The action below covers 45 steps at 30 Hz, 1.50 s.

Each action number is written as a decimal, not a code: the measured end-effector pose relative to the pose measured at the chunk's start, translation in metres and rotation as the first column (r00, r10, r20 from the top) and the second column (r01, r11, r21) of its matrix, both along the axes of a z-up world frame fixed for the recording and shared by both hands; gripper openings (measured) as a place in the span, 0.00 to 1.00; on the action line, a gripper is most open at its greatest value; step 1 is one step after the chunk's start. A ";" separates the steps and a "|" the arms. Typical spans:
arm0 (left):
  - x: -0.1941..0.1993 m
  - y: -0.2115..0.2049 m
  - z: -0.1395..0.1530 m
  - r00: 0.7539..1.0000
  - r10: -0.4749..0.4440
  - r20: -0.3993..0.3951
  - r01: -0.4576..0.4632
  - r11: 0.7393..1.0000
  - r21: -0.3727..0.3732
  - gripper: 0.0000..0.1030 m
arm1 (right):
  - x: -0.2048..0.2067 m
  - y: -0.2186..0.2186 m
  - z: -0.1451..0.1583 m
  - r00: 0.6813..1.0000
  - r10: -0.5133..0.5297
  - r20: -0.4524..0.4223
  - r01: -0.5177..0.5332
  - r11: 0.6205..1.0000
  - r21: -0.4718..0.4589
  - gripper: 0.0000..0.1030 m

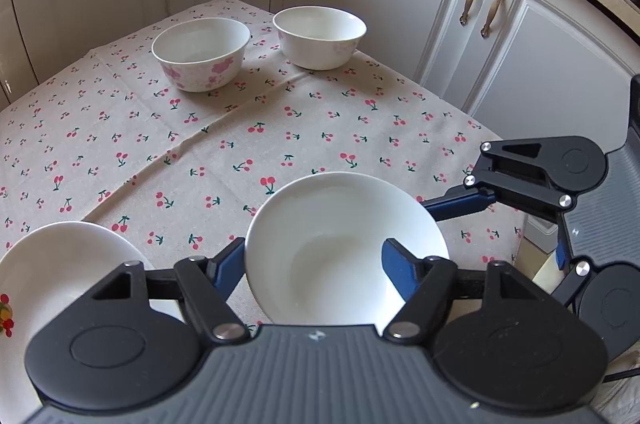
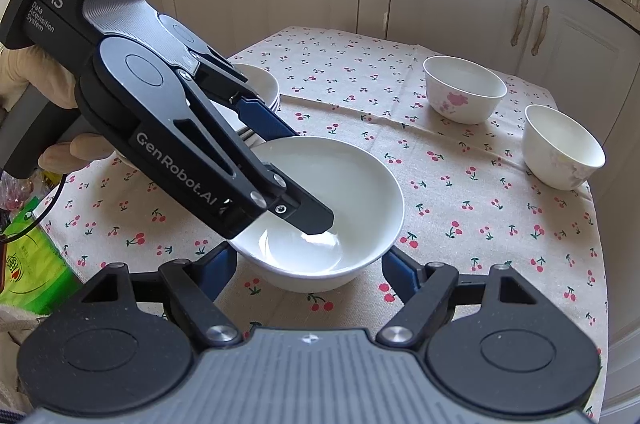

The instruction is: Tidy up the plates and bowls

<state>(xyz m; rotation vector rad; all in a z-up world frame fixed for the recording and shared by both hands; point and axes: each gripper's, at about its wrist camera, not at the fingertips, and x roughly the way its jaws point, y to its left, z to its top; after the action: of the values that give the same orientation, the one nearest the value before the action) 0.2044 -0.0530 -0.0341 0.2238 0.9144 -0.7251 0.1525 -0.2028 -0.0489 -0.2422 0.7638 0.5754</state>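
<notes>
Straddling the rim of the plain bowl (image 2: 320, 208), the left hand-held gripper (image 2: 294, 176) has 1 finger inside the basin and 1 outside the far wall. Its jaws look loosened, not clamped; no pad plainly presses on the rim. The bowl sits flat on the table (image 1: 280, 128), near its front edge.

The right hand-held gripper (image 2: 308, 266) waits just behind, its 2 blue fingers (image 2: 400, 270) spread on either side of the bowl's near wall without touching it. It holds nothing.

To the left stands a stack of plates (image 2: 260, 84), partly hidden by the left tool, so I cannot count them. A fruit-printed plate (image 1: 52, 284) shows at the lower left of the left view. 2 floral bowls (image 1: 202, 58) (image 1: 320, 36) stand well apart at the far side of the cherry cloth.

Risks, as I judge them:
- The inner finger may catch the rim as it lifts out, tipping or dragging the bowl toward the edge.
- Glazed ceramic is slick; a shallow pinch on the rim could slip.
- The cloth could bunch and shift the bowls if one is pushed, not lifted.
- Both tools crowd 1 bowl and may collide.
</notes>
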 end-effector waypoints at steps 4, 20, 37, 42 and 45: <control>-0.002 0.000 0.006 1.000 -0.003 0.029 0.004 1.000 -0.009 0.84 | -0.002 -0.002 0.001 1.000 0.003 0.012 -0.003 1.000 0.003 0.94; 0.024 -0.036 0.057 0.976 -0.058 0.211 0.057 0.998 0.014 0.91 | 0.016 -0.064 0.032 0.977 -0.148 0.157 0.142 0.989 0.049 1.00; 0.133 -0.125 0.051 0.978 -0.089 0.188 0.078 0.995 0.068 0.92 | 0.098 -0.125 0.012 0.928 -0.280 0.246 0.293 0.956 -0.020 1.00; 0.158 -0.150 0.034 0.979 -0.114 0.168 0.100 0.991 0.091 0.92 | 0.120 -0.134 0.003 0.927 -0.284 0.246 0.299 0.954 -0.024 1.00; 0.169 -0.160 0.024 0.979 -0.127 0.157 0.111 0.988 0.106 0.92 | 0.134 -0.139 -0.003 0.931 -0.280 0.236 0.293 0.956 -0.021 1.00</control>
<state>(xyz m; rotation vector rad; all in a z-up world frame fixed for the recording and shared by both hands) 0.3734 -0.2133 -0.0099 0.4210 0.7845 -0.7620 0.2862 -0.3414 -0.0514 -0.2393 0.5761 0.2424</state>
